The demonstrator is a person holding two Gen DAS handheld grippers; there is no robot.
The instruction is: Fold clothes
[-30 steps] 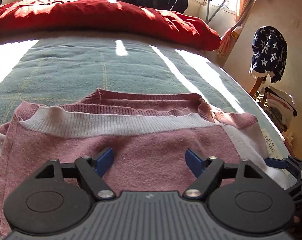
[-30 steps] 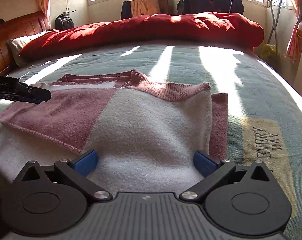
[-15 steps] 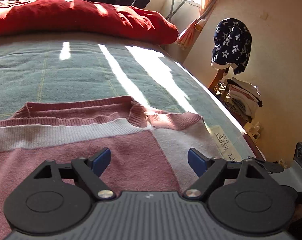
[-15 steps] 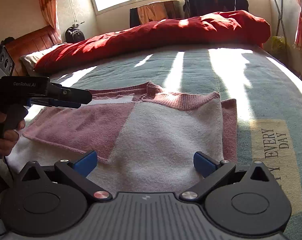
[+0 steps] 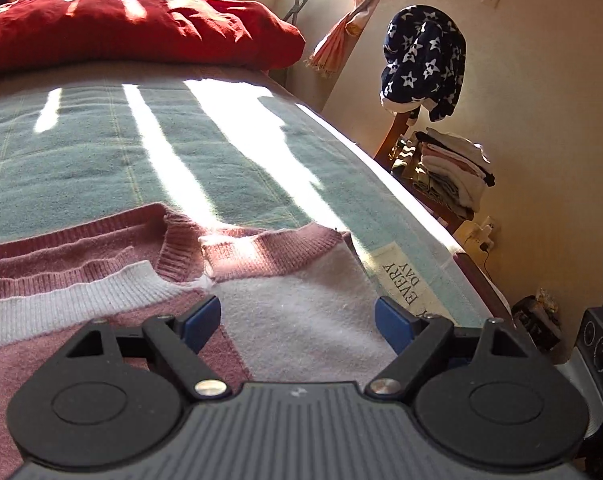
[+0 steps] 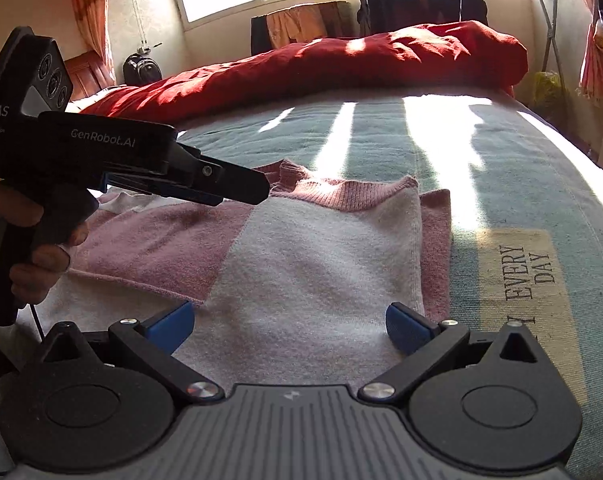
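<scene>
A pink and white knit sweater (image 5: 301, 288) lies folded flat on the green blanket (image 5: 101, 168). My left gripper (image 5: 297, 320) hovers open over the seam between its pink and white panels, with nothing between the blue pads (image 5: 199, 318). In the right wrist view the left gripper (image 6: 241, 188) reaches in from the left, above the sweater's (image 6: 321, 260) collar end, held by a hand (image 6: 33, 264). My right gripper (image 6: 289, 326) stands open just above the sweater's near white edge, empty.
A red duvet (image 6: 341, 68) is heaped along the far side of the bed. The bed's right edge (image 5: 421, 216) drops off to a chair with stacked folded clothes (image 5: 453, 172) and a star-patterned garment (image 5: 421, 64). An "EVERY DAY" label (image 6: 529, 276) lies right of the sweater.
My left gripper has swept right across the sweater, from the pink panel to the white one, and now juts well into the right wrist view. The right gripper has hardly shifted.
</scene>
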